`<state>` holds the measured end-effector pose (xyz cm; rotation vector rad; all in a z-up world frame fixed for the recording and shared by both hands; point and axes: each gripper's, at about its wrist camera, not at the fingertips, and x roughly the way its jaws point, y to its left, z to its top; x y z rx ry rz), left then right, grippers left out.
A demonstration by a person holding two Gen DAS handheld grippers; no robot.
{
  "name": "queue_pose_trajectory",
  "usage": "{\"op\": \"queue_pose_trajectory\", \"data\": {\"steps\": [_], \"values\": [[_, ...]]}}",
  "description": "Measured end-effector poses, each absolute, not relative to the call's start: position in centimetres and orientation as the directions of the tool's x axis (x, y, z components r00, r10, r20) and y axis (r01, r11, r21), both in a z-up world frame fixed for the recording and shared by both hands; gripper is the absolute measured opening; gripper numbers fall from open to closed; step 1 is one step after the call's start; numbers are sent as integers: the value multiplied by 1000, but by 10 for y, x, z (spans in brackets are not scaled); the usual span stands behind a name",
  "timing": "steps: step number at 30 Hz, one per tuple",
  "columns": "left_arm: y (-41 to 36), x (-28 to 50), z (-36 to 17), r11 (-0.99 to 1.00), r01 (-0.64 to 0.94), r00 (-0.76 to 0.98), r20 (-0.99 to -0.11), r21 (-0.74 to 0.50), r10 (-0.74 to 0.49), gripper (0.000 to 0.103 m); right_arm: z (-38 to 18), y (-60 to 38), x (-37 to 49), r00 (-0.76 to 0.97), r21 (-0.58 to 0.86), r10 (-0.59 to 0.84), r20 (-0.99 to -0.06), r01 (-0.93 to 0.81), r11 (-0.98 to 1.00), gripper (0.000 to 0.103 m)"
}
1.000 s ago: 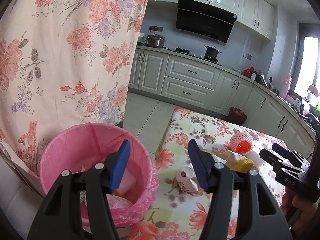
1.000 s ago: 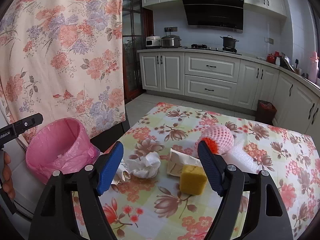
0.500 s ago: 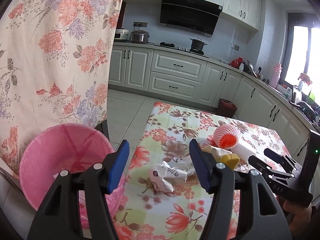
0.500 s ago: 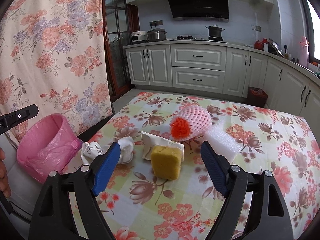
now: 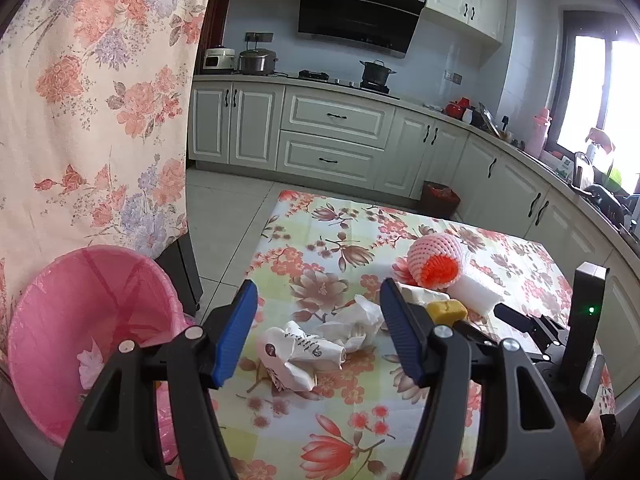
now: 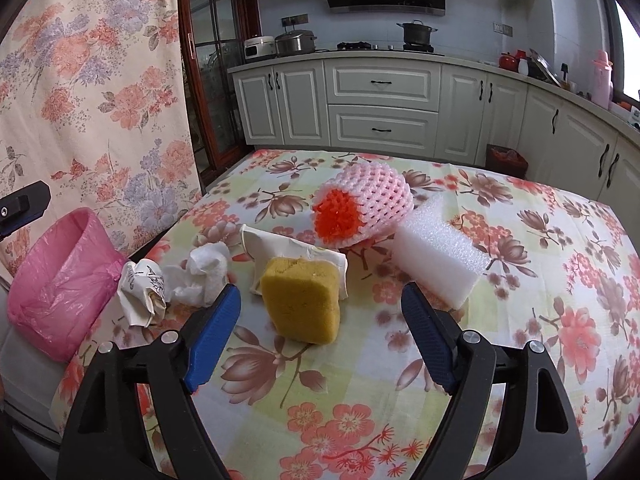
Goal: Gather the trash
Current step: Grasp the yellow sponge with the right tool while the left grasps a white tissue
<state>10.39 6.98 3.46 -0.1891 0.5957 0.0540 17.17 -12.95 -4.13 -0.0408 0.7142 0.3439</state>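
Note:
Trash lies on the floral table (image 6: pixel 520 300): a crumpled printed paper cup (image 5: pixel 298 354) (image 6: pixel 141 295), a white tissue wad (image 5: pixel 356 320) (image 6: pixel 204 270), a torn white wrapper (image 6: pixel 292 246), a yellow sponge (image 6: pixel 302 300) (image 5: pixel 446 307), a pink and orange foam fruit net (image 6: pixel 362 208) (image 5: pixel 434 262) and a white foam block (image 6: pixel 436 256) (image 5: pixel 476 298). A pink-lined bin (image 5: pixel 80 332) (image 6: pixel 56 284) stands off the table's left edge. My left gripper (image 5: pixel 318 334) is open just before the cup and tissue. My right gripper (image 6: pixel 322 338) is open, its jaws either side of the sponge.
A floral curtain (image 5: pixel 92 100) hangs behind the bin at the left. Kitchen cabinets (image 6: pixel 380 104) and a counter run along the back and right. A small dark bin (image 5: pixel 440 200) stands on the floor beyond the table.
Both grippers have moved forward over the table. The left swung right, from over the bin toward the cup and tissue. The right has closed in on the sponge. Both stay open.

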Motion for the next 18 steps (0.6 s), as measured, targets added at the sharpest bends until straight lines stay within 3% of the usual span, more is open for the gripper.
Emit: {"op": "queue_pose_trajectory", "data": {"steps": [10, 14, 18], "values": [[71, 115, 26, 981, -108, 816, -578, -164, -7, 62, -55, -111, 194, 672, 68, 279, -686, -322, 944, 75], [74, 118, 23, 980, -112, 811, -586, -165, -6, 61, -62, -106, 200, 654, 64, 276, -704, -328, 942, 65], [73, 121, 19, 980, -110, 807, -591, -163, -7, 61, -68, -107, 203, 631, 78, 290, -719, -341, 937, 48]]}}
